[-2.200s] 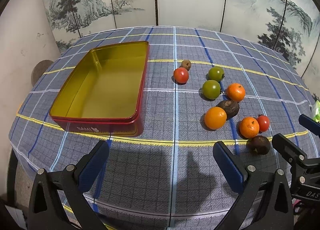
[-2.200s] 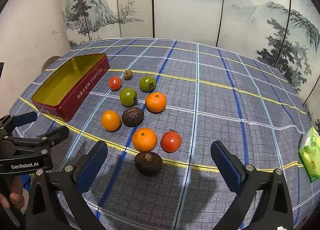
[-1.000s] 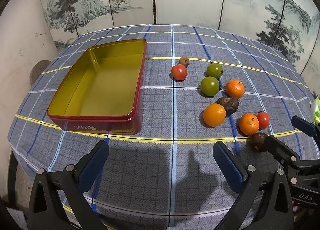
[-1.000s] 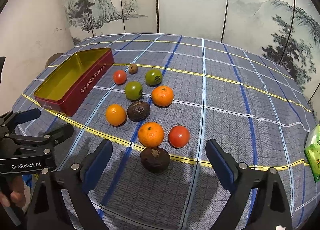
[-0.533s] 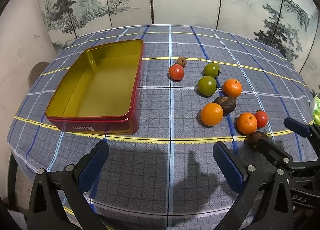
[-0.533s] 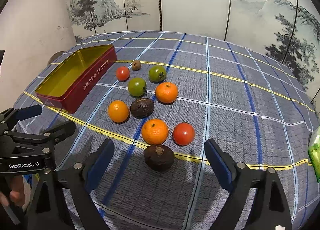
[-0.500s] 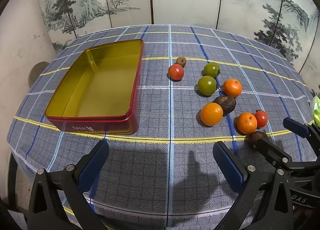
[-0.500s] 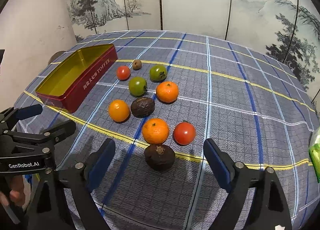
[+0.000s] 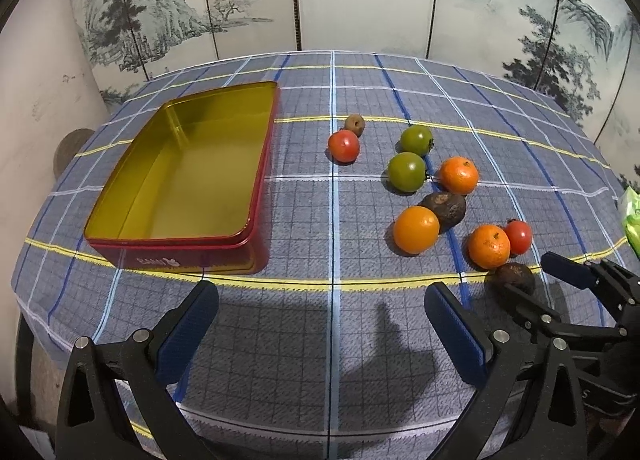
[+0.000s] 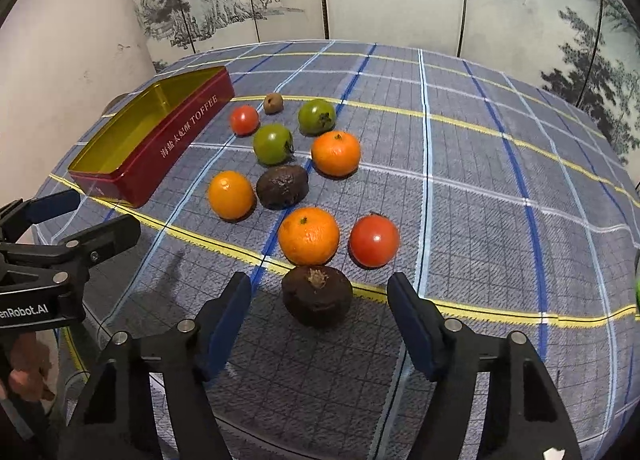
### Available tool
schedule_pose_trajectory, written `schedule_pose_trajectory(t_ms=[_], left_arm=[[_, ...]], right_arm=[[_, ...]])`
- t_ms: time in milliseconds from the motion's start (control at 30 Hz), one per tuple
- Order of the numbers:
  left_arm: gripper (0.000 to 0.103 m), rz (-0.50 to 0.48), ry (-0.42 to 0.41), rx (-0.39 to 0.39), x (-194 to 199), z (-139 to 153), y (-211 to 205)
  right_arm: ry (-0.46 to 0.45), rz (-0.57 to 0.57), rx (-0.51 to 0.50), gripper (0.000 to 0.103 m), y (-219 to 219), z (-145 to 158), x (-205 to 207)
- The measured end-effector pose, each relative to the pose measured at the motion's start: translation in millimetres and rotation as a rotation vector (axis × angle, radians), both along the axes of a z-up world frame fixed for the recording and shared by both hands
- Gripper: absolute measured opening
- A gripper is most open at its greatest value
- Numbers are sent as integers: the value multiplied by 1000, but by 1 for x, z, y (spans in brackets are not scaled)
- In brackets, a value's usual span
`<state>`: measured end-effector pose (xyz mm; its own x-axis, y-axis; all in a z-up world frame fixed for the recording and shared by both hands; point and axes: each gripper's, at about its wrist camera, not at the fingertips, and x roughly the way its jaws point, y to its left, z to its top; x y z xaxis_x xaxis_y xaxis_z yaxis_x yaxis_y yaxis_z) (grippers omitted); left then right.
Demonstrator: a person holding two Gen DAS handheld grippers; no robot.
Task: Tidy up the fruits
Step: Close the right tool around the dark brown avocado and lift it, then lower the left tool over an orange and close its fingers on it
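Left wrist view: the left claw (image 9: 320,318) hangs wide apart over the plaid surface (image 9: 336,340), gripping nothing; the tin (image 9: 256,196) sits ahead.

Right wrist view: the right claw (image 10: 319,314) is closing around the dark fruit (image 10: 317,296), pads not touching it.

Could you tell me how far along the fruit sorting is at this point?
Nothing is sorted yet: the tin holds no fruit, and all nine pieces lie on the tablecloth. In hand: the right gripper is closing around the nearest dark fruit, pads not touching yet. The left gripper is open. Everything remains.
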<state>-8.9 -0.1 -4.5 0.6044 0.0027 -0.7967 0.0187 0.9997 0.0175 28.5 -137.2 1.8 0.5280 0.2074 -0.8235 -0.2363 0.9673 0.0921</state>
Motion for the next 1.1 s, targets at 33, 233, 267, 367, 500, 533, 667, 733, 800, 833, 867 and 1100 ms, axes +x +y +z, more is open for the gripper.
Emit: schedule_pose_trajectory(t_ms=[33,233,267,367,500,533,667,733,800,833,867,1100], left_arm=[[102,-2,2,2,1,0,-1],[96,-2,10,7,4,-3,-1],[95,-2,12,8,5,-3,-1],[95,-4,16,11,6,-5,-2],[95,-13,20,15,7,-5,-4],[95,-16,21,16,8,-5,-5],[95,-28,28,17,9,-7,-9],[95,-36,31,18,9,-8,-11],[95,-44,32,16,10,-8,-13],[95,-47,33,14,10,-8,-13],[95,-51,35,9,11,-8,-14],[93,-83,44,-23,16,-8,-21]], right_arm=[[5,1,0,63,1,-2,1],[22,13,4,53,4,-9,4],[24,13,5,52,5,-10,5],[31,13,8,46,5,-13,6],[38,11,11,41,6,-16,7],[38,9,7,38,6,-16,7],[44,5,15,37,4,-17,7],[45,5,16,36,3,-17,6],[41,-6,6,36,0,-16,4],[40,-7,0,36,-3,-15,3],[33,-12,-7,36,-5,-15,3],[20,-94,-51,36,-39,-14,4]])
